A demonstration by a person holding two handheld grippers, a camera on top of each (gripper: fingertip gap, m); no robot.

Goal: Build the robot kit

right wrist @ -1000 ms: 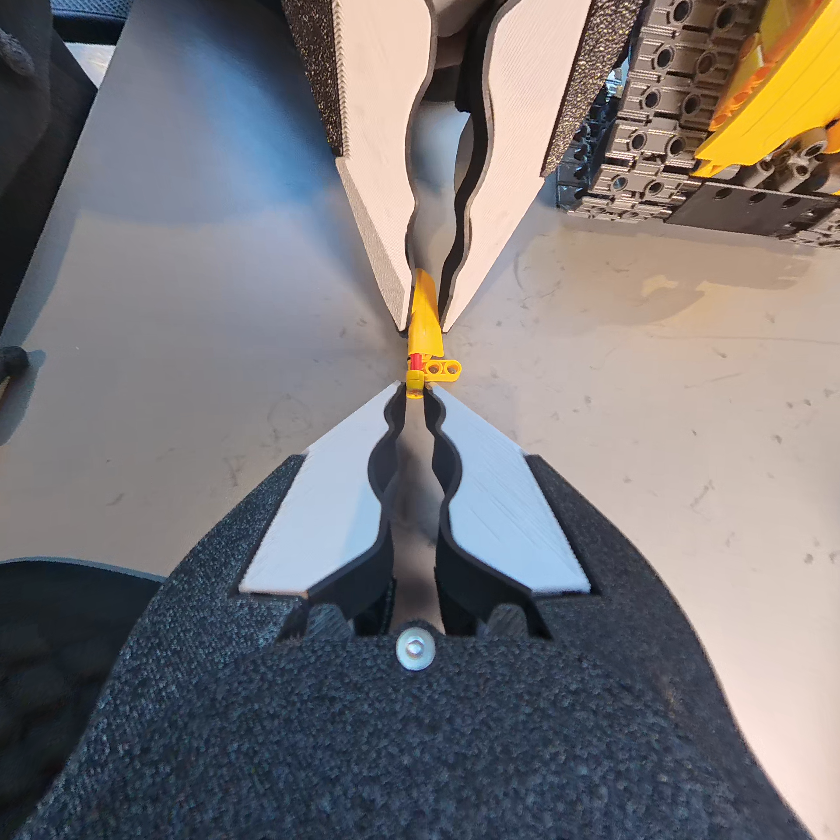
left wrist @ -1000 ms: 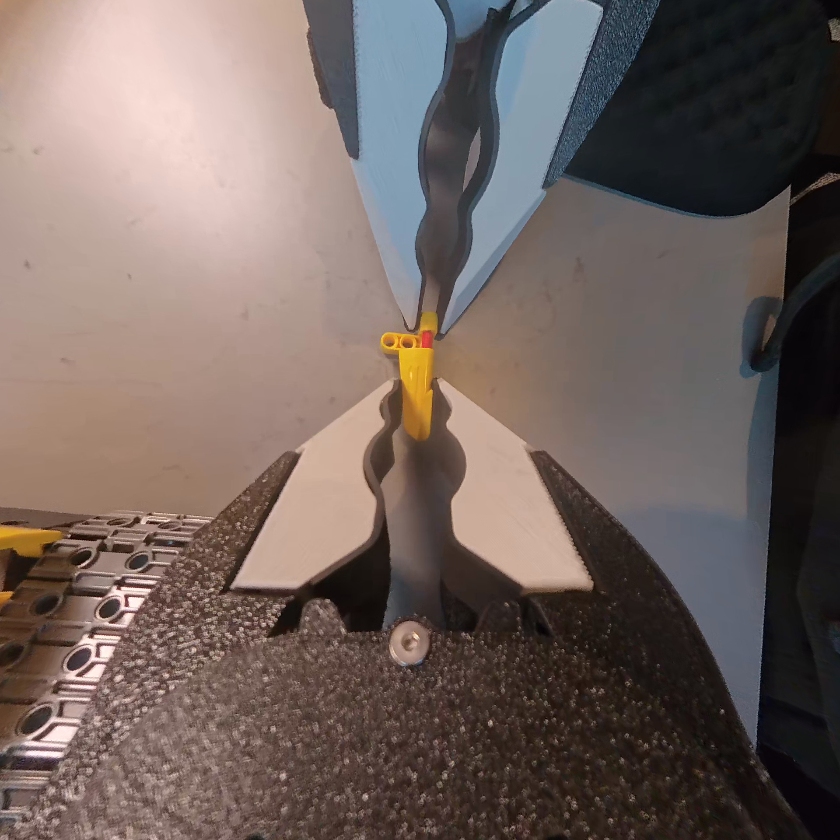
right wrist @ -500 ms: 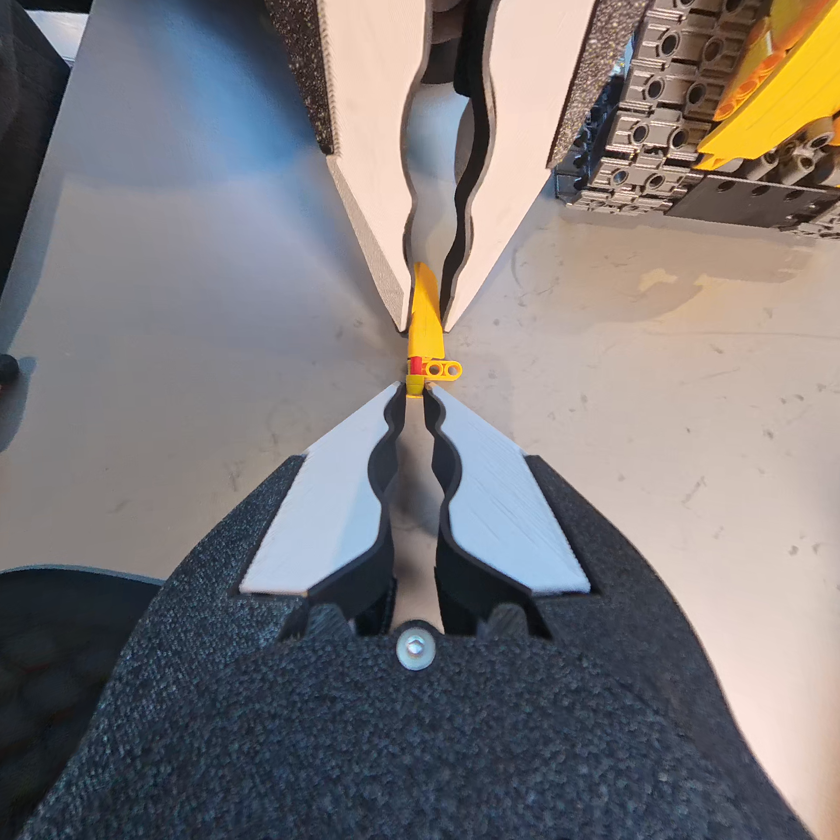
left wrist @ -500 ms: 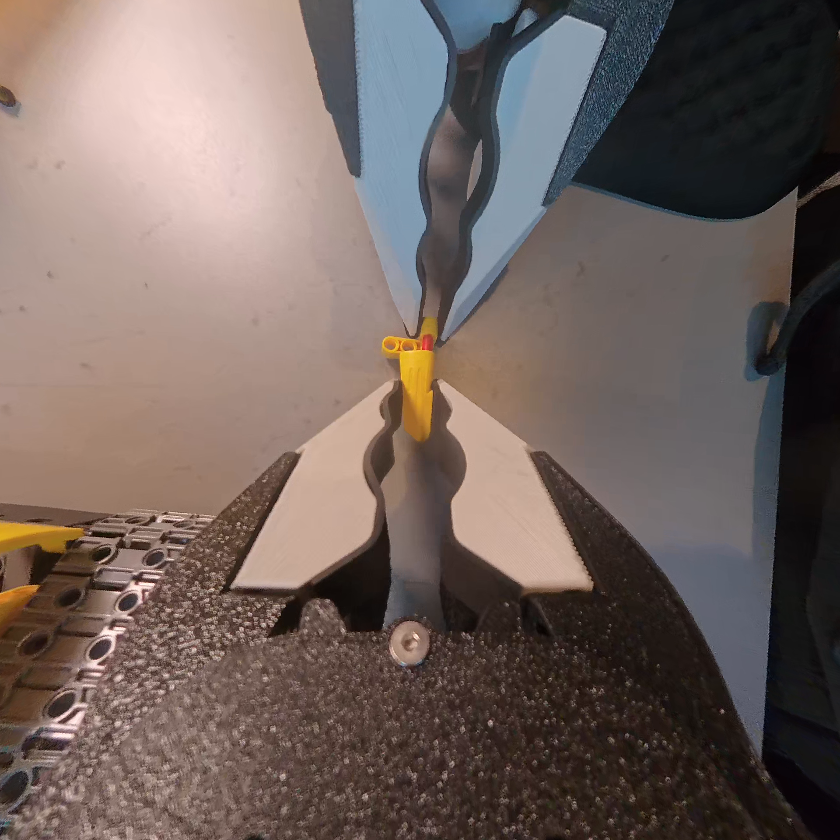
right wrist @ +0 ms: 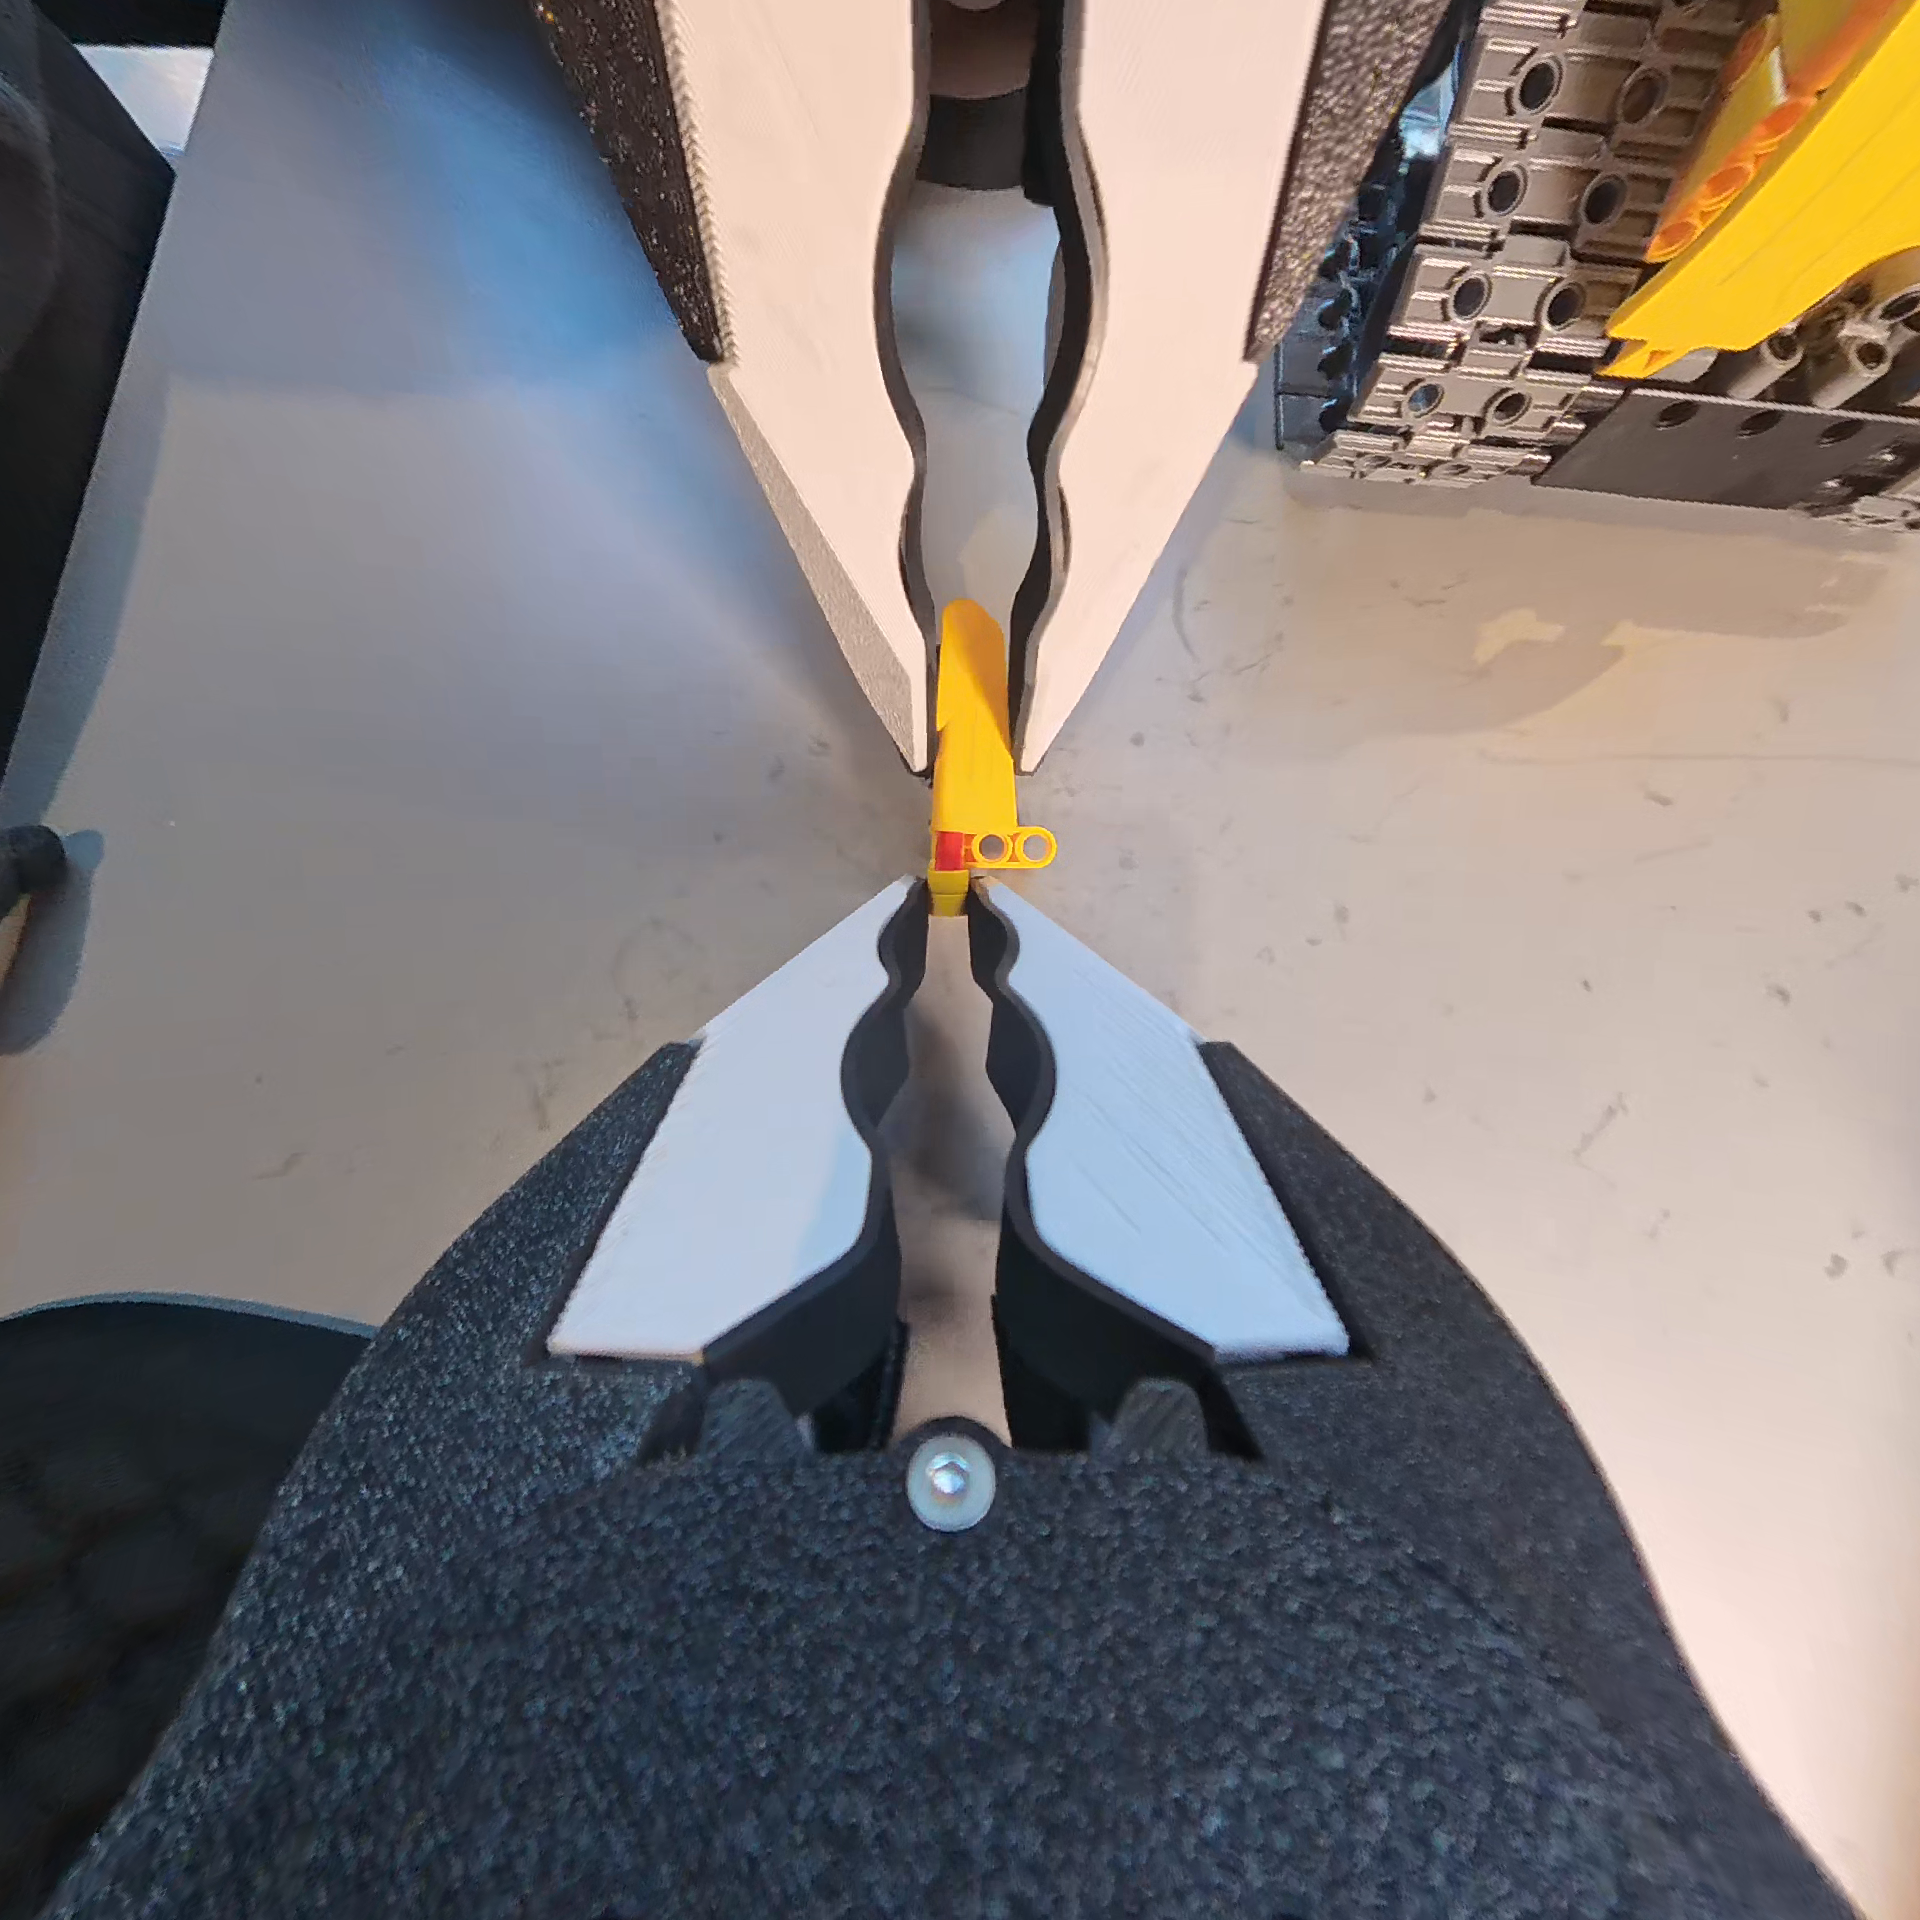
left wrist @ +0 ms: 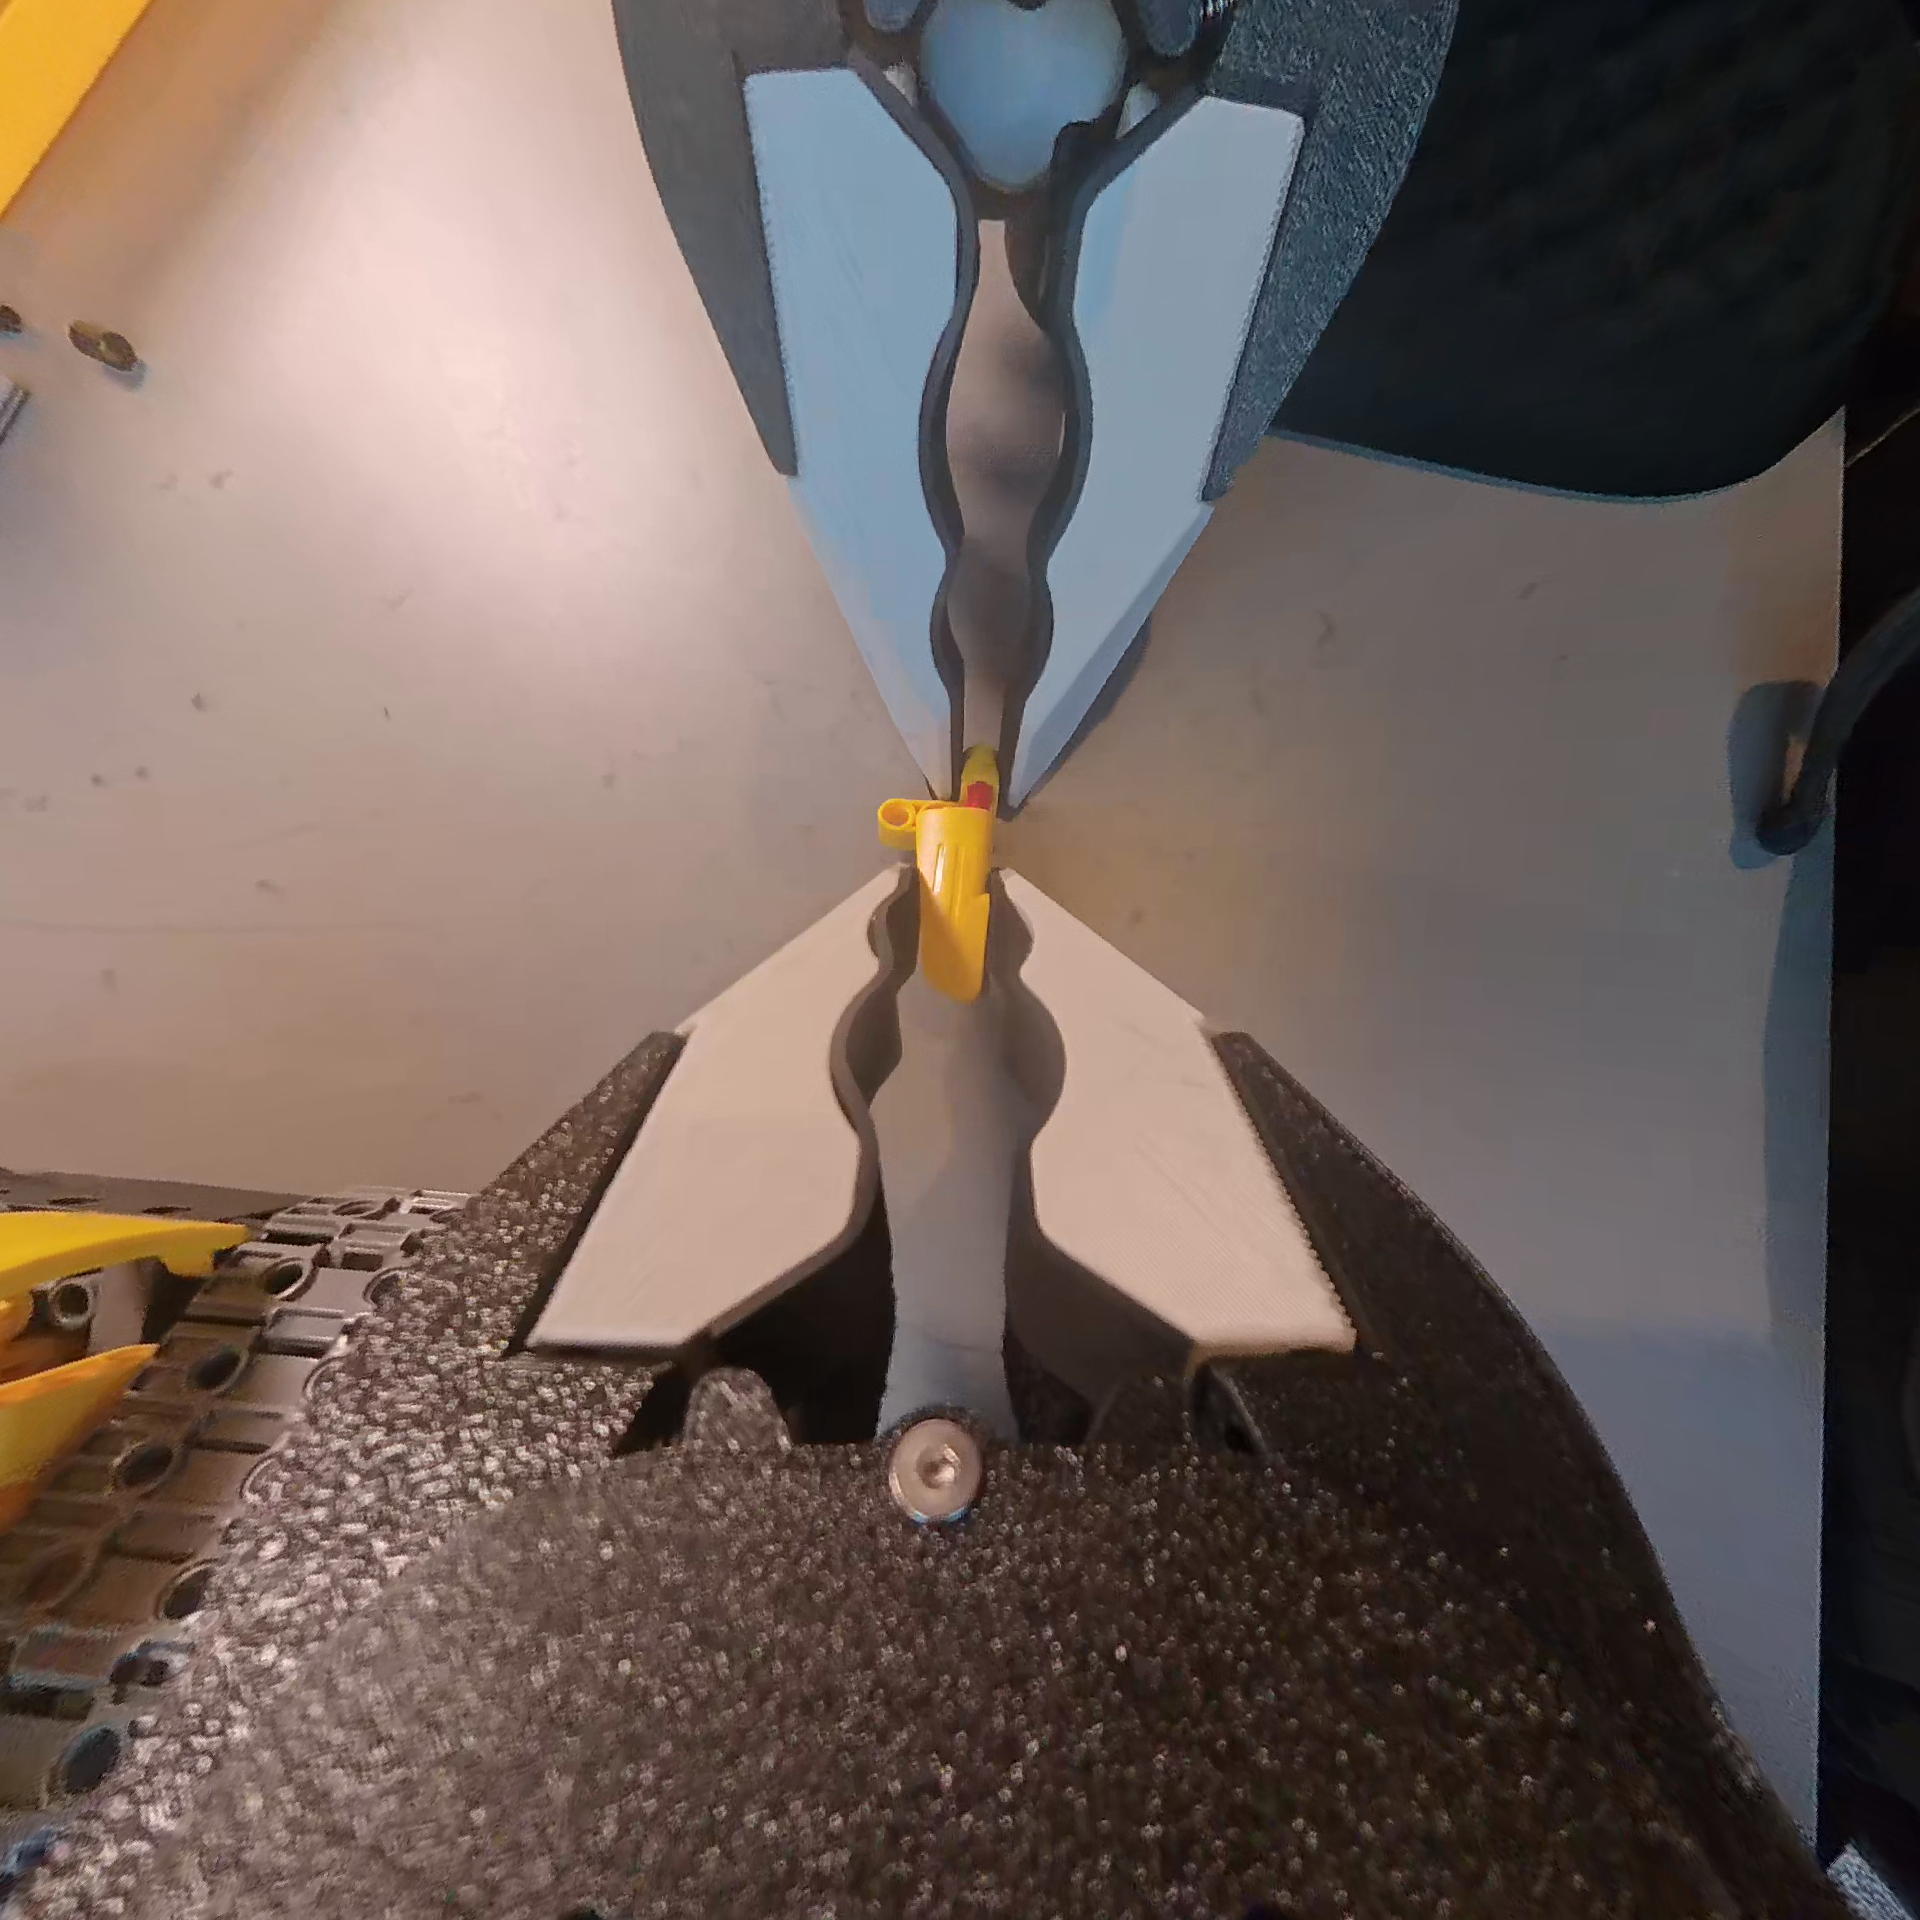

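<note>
Left hand-held gripper: jaws narrowed onto a yellow panel, clamped at the fingertips, the panel's tapered end reaching back between the fingers. Right hand-held gripper: jaws nearly together, pinching a small yellow connector at the very tips. Grippers tip to tip, facing each other above the desk; right one seen opposite in left wrist view, left one opposite in right wrist view.

Between the tips: red pin joining panel and connector; short yellow liftarm with two holes sticking out sideways at the joint, also seen in left view. Whole small assembly held in the air, not touching the desk.

Tracked model, grey links with yellow bodywork, standing on the desk well off to the side behind the left gripper; same model at lower left of left view. Dark chair beyond the desk edge. Two small dark discs lying on the desk far left.
</note>
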